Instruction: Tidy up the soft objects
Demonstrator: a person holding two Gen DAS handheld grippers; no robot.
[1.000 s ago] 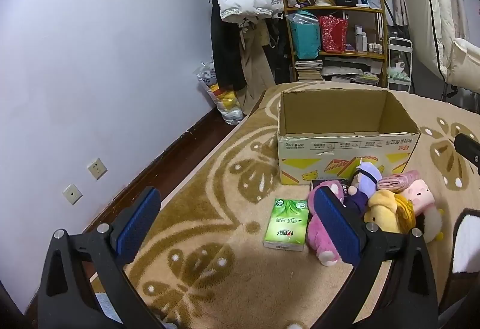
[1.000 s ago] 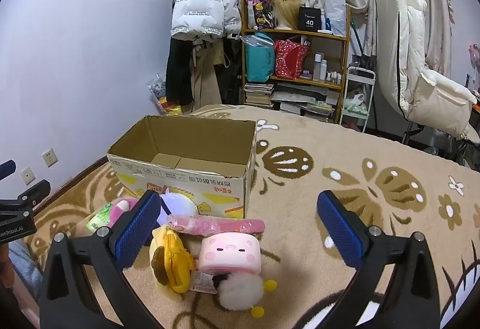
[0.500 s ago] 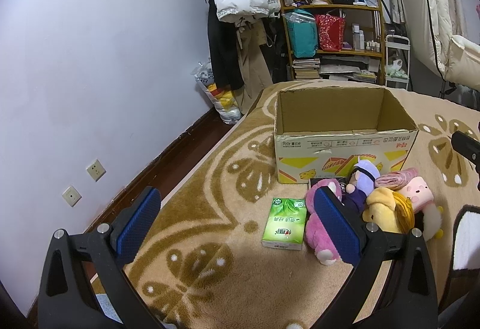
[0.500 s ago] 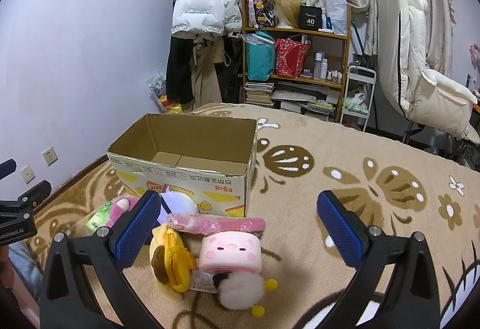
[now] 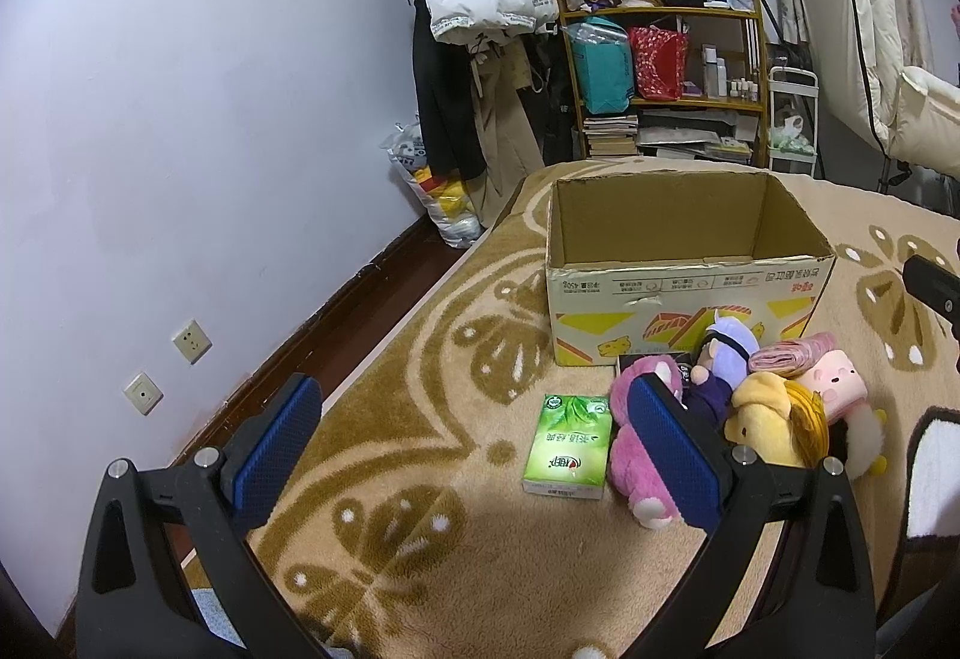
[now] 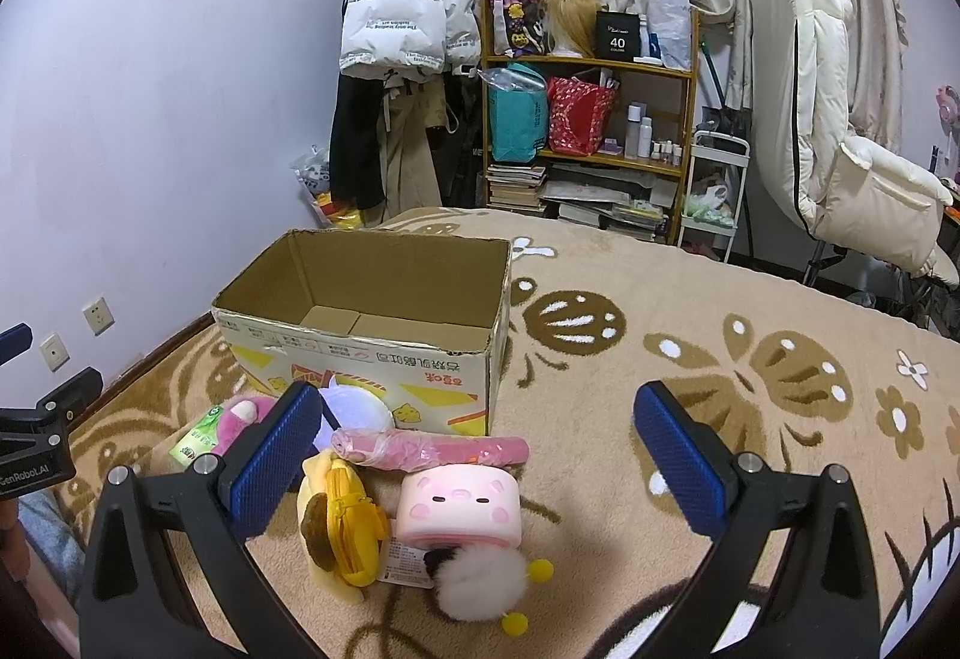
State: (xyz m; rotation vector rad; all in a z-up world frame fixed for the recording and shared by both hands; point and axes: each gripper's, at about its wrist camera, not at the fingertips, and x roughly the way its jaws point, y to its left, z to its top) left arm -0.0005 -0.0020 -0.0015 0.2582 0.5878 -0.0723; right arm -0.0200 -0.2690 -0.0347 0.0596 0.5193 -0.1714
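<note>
Status: I hold both tools above the carpet [image 6: 690, 299] with nothing gripped. The left gripper [image 5: 474, 455] has its jaws spread wide apart; the right gripper [image 6: 480, 455] likewise stands fully apart.

Target location: the soft objects lie in a cluster on the carpet, touching or just beside the near wall of the open cardboard box [image 6: 384, 359], which shows only bare flaps inside. The cluster comprises a pink pig cushion [image 6: 459, 503], a yellow plush [image 6: 339, 515], a white pom-pom [image 6: 480, 578], a rolled pink bundle [image 6: 429, 449], a pink plush [image 5: 630, 455], a purple-hooded doll [image 5: 720, 359] and a green tissue pack [image 5: 570, 443].

Governing relation: the pig cushion sits between the right gripper's fingers, slightly toward its left finger and forward of the tips. Its long axis runs side to side, roughly along the line between the two pads. I judge the right gripper nearer to it. The left gripper is offset toward the carpet's left edge; the tissue pack and pink plush lie toward its right finger.

Next move, as I judge it: advance and lower the right gripper onto the cushion, then lift it over the box wall.
</note>
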